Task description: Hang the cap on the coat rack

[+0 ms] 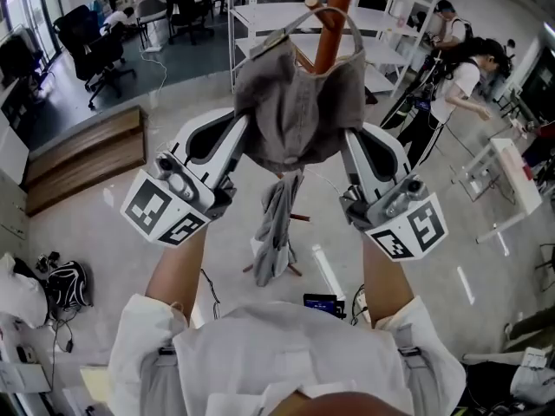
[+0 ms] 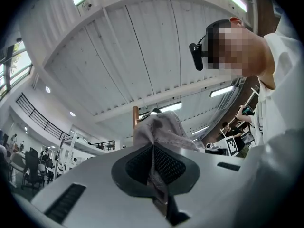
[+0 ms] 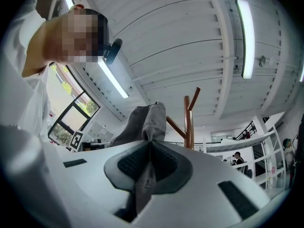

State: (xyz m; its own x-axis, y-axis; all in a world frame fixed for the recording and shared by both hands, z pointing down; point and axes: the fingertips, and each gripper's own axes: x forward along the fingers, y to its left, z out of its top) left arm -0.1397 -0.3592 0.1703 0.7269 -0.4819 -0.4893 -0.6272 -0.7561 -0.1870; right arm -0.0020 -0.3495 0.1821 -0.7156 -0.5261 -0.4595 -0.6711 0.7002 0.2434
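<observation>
Head view: the grey cap point(image 1: 299, 102) is held up against the brown pole of the coat rack point(image 1: 334, 16). Its left edge is pinched by the left tool point(image 1: 243, 133) and its right edge by the right tool point(image 1: 349, 141), each clamped tight on fabric.

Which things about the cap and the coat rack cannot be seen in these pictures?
- Head view: the coat rack top is cut off by the upper edge.
- Head view: the cap cloth hides whether a peg is inside it.
- Head view: a grey garment covers most of the rack's base.
- Gripper views: left tongs and right tongs, both shut on the cap, block all but one fold.
</observation>
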